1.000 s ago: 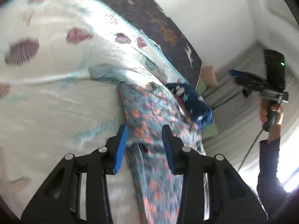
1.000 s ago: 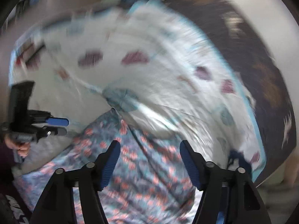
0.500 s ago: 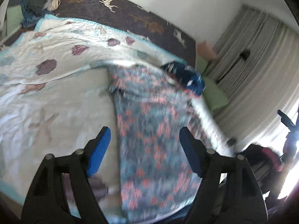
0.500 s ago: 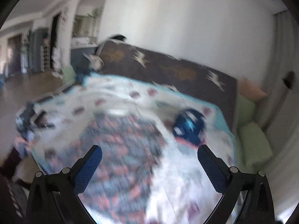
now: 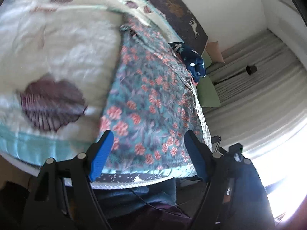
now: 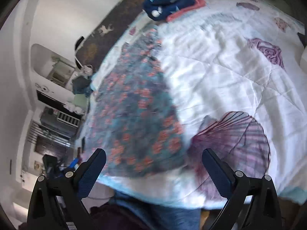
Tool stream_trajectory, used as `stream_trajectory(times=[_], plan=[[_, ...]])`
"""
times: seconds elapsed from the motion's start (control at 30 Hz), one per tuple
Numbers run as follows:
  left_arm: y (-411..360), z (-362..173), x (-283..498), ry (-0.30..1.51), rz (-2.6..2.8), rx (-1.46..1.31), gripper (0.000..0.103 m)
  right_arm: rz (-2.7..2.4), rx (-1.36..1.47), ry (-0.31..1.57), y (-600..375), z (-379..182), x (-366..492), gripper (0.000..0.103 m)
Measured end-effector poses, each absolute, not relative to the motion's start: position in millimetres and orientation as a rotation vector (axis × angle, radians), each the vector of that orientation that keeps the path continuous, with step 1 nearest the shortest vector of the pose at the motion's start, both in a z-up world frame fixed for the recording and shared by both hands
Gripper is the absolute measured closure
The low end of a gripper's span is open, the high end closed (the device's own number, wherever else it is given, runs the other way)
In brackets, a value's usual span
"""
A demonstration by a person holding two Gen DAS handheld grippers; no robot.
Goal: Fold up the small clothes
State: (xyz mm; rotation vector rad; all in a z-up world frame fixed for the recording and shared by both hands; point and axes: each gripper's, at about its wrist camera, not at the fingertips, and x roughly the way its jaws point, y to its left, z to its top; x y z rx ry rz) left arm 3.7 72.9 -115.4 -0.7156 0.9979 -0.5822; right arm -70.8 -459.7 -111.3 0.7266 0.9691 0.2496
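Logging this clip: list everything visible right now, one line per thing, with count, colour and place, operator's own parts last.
floral garment: 1, teal with coral flowers, spread flat on the bed, reaching its near edge
navy garment: 1, dark blue with white stars, bunched at the far end of the bed
coral cloth: 1, pink-orange, partly under the navy garment
bedspread: 1, white with purple shell prints and a teal border, covering the bed
headboard: 1, dark brown with white animal figures, against the wall
green cushion: 1, beside the bed by the curtain
curtain: grey-white, at the window
left gripper: black with blue pads, open, above the floral garment's near edge
right gripper: same, open, above the bed's near edge
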Motion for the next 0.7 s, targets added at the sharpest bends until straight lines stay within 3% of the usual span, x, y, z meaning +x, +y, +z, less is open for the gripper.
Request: stream_trajectory(times=[0.03, 0.1, 0.17, 0.2, 0.23, 0.4, 0.6, 0.63, 0.67, 0.7], plan=[[75.4, -119.6, 4.1, 1.009, -0.578, -0.731, 0.027, 0.263, 0.749, 0.977, -460.6, -117.2, -66.8, 0.005], [79.5, -128.8, 4.2, 1.028, -0.582, -0.776, 0.027, 0.341, 0.832, 0.981, -458.8, -127.3, -60.6, 0.024], [83.5, -133.9, 5.2, 1.030, -0.597, -0.825, 0.027, 0.371, 0.874, 1.014, -450.6, -139.3, -55.6, 0.067], [86.0, -135.7, 6.2, 1.032, -0.604, -0.842, 0.027, 0.345, 0.853, 1.061, -443.3, -144.4, -53.7, 0.075], [86.4, -136.6, 6.9, 1.036, -0.607, -0.844, 0.027, 0.297, 0.805, 1.079, -436.3, -146.7, -53.5, 0.091], [85.4, -137.4, 6.9, 1.079, -0.483, -0.722, 0.027, 0.280, 0.766, 1.034, -431.1, -134.0, -60.6, 0.094], [92.1, -149.2, 1.6, 1.061, -0.514, -0.818, 0.028, 0.247, 0.694, 1.067, -422.5, -123.4, -60.9, 0.094], [92.6, -150.9, 1.4, 1.057, -0.524, -0.832, 0.038, 0.239, 0.701, 1.067, -422.6, -125.8, -58.4, 0.094], [91.0, -151.7, 2.8, 1.061, -0.536, -0.835, 0.058, 0.227, 0.710, 1.064, -422.5, -132.3, -55.8, 0.094], [85.6, -152.5, 5.8, 1.087, -0.545, -0.804, 0.068, 0.219, 0.716, 1.061, -422.5, -134.5, -52.9, 0.094]])
